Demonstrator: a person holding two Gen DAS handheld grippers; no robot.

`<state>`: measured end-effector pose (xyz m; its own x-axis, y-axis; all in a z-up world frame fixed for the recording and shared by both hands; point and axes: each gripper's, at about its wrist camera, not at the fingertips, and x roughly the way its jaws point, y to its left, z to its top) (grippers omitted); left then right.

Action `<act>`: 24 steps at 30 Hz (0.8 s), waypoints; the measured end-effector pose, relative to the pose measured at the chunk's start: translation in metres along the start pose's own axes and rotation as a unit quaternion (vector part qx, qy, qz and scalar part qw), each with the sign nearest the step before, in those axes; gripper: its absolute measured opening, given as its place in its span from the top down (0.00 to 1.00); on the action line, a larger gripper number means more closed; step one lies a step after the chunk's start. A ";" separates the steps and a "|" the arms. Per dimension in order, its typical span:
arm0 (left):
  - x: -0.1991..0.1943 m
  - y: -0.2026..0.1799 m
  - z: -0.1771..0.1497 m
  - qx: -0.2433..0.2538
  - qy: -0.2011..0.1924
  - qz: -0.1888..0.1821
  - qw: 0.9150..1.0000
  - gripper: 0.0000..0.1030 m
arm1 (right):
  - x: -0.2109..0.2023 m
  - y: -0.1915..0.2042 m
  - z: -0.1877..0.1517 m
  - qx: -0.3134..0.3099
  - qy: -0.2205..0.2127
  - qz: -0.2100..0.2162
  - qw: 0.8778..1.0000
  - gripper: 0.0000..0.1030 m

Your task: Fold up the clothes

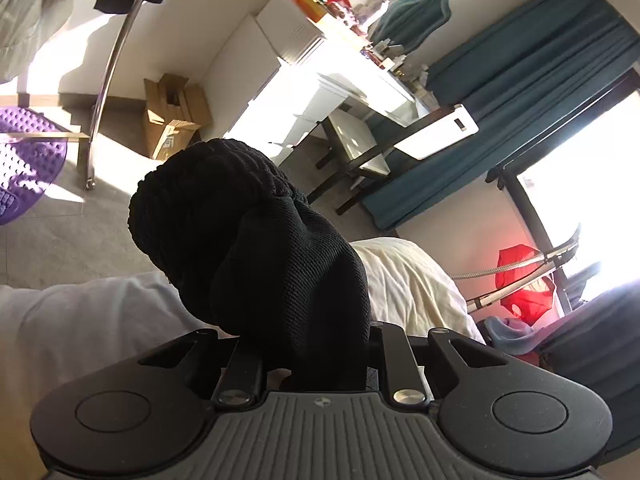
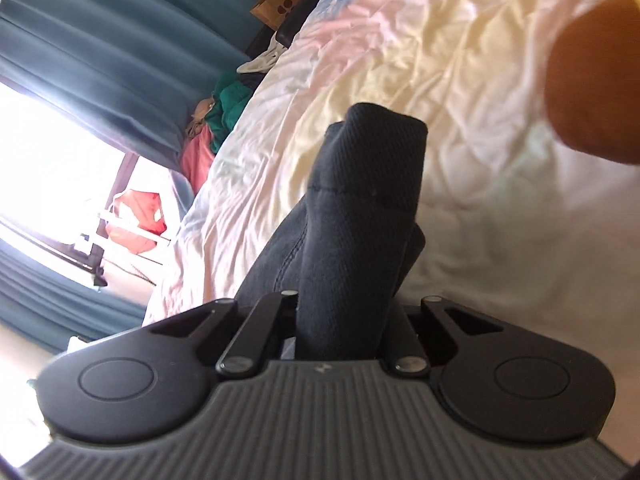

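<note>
Both tongs, L (image 1: pixel 308 360) & R (image 2: pixel 340 332), clamped on black garment (image 1: pixel 256 248), tilted above bed (image 2: pixel 400 60).

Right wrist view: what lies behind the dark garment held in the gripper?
Behind the dark garment spreads a crumpled pale bedsheet; teal curtains hang further left. The cloth covers the right gripper fingertips and the strip of sheet directly behind it.

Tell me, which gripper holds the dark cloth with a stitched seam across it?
The right gripper: its dark cloth shows a stitched seam. The left gripper holds a black knit piece, bunched, no seam visible.
</note>
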<state>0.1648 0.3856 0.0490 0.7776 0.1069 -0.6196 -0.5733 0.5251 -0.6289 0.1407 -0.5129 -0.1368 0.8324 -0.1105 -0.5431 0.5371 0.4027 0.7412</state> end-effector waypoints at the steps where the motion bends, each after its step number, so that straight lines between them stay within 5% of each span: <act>1: -0.004 0.013 -0.003 0.004 0.008 0.007 1.000 0.81 | -0.006 -0.005 -0.002 0.004 0.003 -0.001 1.000 0.89; 5: -0.010 0.062 -0.021 0.006 0.034 0.030 0.999 0.80 | -0.015 -0.020 -0.006 0.015 0.014 0.001 1.000 0.89; 8: -0.006 0.094 -0.033 -0.016 0.041 0.033 0.998 0.77 | -0.009 -0.019 -0.010 -0.039 0.020 -0.020 0.999 0.89; 14: -0.033 0.101 -0.045 0.040 0.048 0.034 0.997 0.68 | 0.002 -0.033 -0.013 -0.038 0.034 -0.026 0.998 0.89; 21: -0.064 0.109 -0.058 0.106 0.057 0.035 0.992 0.27 | -0.005 -0.032 -0.013 -0.046 0.031 -0.016 0.998 0.89; 24: -0.078 0.112 -0.064 0.134 0.060 0.036 0.988 0.22 | -0.005 -0.025 -0.013 -0.071 0.027 -0.024 0.997 0.89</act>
<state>0.0235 0.3819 -0.0033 0.6918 0.0593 -0.7196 -0.5241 0.7268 -0.4440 0.1208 -0.5107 -0.1575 0.7954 -0.0859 -0.6000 0.5487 0.5224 0.6526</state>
